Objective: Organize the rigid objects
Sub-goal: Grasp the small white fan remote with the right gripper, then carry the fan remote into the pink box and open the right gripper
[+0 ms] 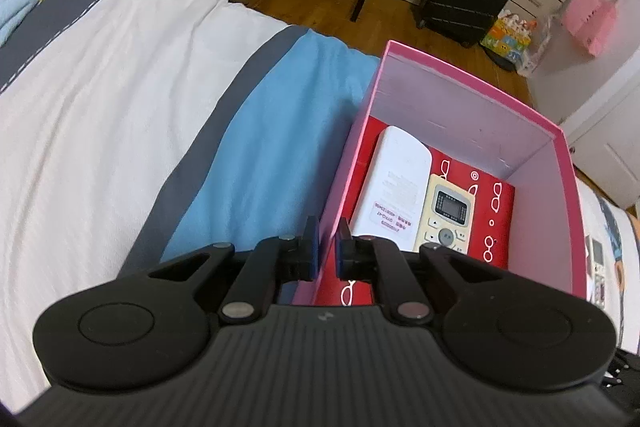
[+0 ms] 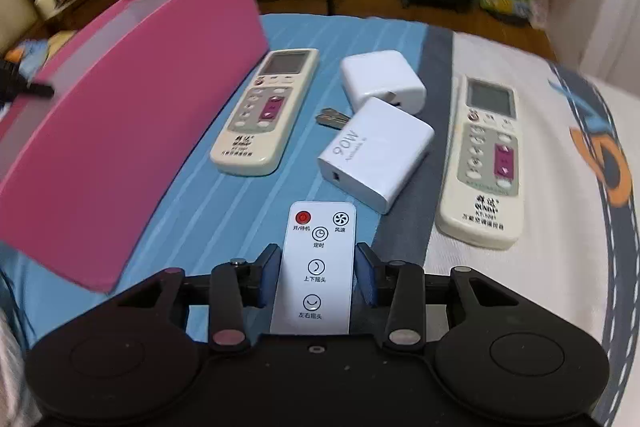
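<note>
While I look across the bed [image 2: 224, 195], its blue and white cover carries everything. I see the pink box [image 1: 472, 95] standing open on the left, with a white remote [image 1: 394, 183] and a small cream remote [image 1: 446, 215] lying inside. My left gripper [image 1: 326, 247] has its fingers pinched tight on the box's near wall. Right of the box lie two cream air-conditioner remotes [image 2: 266, 111], two white chargers [image 2: 376, 155] between them, and keys [image 2: 332, 118]. My right gripper [image 2: 318, 275] has its fingers partly open, closed against the edges of the flat white fan remote [image 2: 316, 267], nearest me.
</note>
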Demonstrator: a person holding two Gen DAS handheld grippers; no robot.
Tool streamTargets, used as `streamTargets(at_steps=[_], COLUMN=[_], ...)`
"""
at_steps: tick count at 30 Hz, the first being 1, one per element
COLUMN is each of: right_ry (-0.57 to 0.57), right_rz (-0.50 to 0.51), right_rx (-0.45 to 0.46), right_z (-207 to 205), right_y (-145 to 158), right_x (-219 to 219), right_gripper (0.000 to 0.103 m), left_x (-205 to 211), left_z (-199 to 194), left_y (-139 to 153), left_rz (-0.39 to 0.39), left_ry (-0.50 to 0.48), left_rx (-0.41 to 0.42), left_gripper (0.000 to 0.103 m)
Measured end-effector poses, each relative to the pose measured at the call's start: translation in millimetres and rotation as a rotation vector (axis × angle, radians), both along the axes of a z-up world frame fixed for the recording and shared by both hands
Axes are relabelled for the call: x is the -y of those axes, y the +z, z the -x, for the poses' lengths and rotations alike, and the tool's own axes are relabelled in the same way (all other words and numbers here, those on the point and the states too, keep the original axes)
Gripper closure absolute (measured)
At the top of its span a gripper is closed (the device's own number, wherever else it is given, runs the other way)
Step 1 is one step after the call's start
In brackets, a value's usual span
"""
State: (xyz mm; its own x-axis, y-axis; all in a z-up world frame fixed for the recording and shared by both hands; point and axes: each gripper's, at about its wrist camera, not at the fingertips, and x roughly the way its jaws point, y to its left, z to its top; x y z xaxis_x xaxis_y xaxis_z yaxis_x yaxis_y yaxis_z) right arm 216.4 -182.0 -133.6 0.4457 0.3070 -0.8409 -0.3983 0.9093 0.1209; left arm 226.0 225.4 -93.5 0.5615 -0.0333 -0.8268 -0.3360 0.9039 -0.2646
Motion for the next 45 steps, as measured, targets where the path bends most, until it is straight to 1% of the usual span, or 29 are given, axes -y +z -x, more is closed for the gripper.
streamTargets(at_steps=[2,4,7,10,13,15,17,20,23,26,29,32,33,35,38,40,43,45], right_ry=[0.041,0.041,0.031,0.035,-0.012,-0.015,0.048,0.182,0.292,0.379,0.427,0.419,0.412,0.388,0.365,0.375,0.387,0.376], right_rz=[0.034,0.045,0.058,0.03,0.021,-0.037,-0.098,-0.167,-0.175,-0.153,-0.101,-0.123,-0.117,-0.096,-0.095,-0.077,-0.023,-0.022], right_rx=[0.025,0.033,0.054,0.101,0.147,0.178,0.219,0.281,0.317,0.292,0.283,0.216,0.203,0.168,0.098,0.053,0.009,-0.011], right_z=[3.2,4.5,13.1,25.2,32.0,40.5,51.9,71.4,82.7,79.1,73.1,53.4,47.7,31.8,17.2,15.1,17.3,14.8], right_y=[0.5,1.5,9.7,25.6,44.5,61.8,81.3,114.6,136.8,140.6,130.6,119.6,115.3,105.2,90.1,81.7,75.0,72.9], right_x=[-3.5,-3.9,-6.7,-7.6,-7.5,-8.7,-17.0,-40.3,-71.0,-107.2,-141.6,-162.3,-169.5,-176.5,-183.2,-187.1,-194.1,-193.5], right_gripper=[0.056,0.057,0.058,0.058,0.058,0.058,0.058,0.058,0.058,0.058,0.058,0.058,0.058,0.058,0.058,0.058,0.057,0.056], left_x=[1.1,2.7,1.6,-1.3,-2.0,-2.4,-3.8,-3.8,-2.6,-2.4,-2.8,-6.8,-8.7,-9.6,-10.3,-12.5,-14.8,-14.9], left_z=[-1.5,-1.3,0.5,1.8,2.6,2.9,2.8,3.1,3.1,3.0,3.5,5.1,5.6,5.7,5.8,6.0,6.9,6.7], left_y=[0.7,1.6,2.1,1.3,1.4,1.3,0.2,0.2,-0.4,-0.8,-1.1,-2.0,-2.4,-3.1,-3.7,-4.2,-4.5,-4.3], left_rz=[-0.019,-0.037,-0.041,-0.02,-0.023,-0.015,-0.006,-0.004,0.0,0.002,0.005,0.029,0.043,0.047,0.053,0.063,0.081,0.083], left_ry=[-0.021,-0.045,-0.059,-0.051,-0.049,-0.039,-0.031,-0.032,-0.034,-0.036,-0.039,-0.033,-0.028,-0.03,-0.032,-0.031,-0.026,-0.027], left_rx=[0.002,0.006,0.012,0.013,0.013,0.015,0.016,0.017,0.02,0.022,0.025,0.031,0.032,0.034,0.037,0.039,0.039,0.038], left_gripper=[0.096,0.097,0.097,0.097,0.097,0.097,0.097,0.097,0.097,0.097,0.097,0.096,0.096,0.096,0.096,0.096,0.095,0.095])
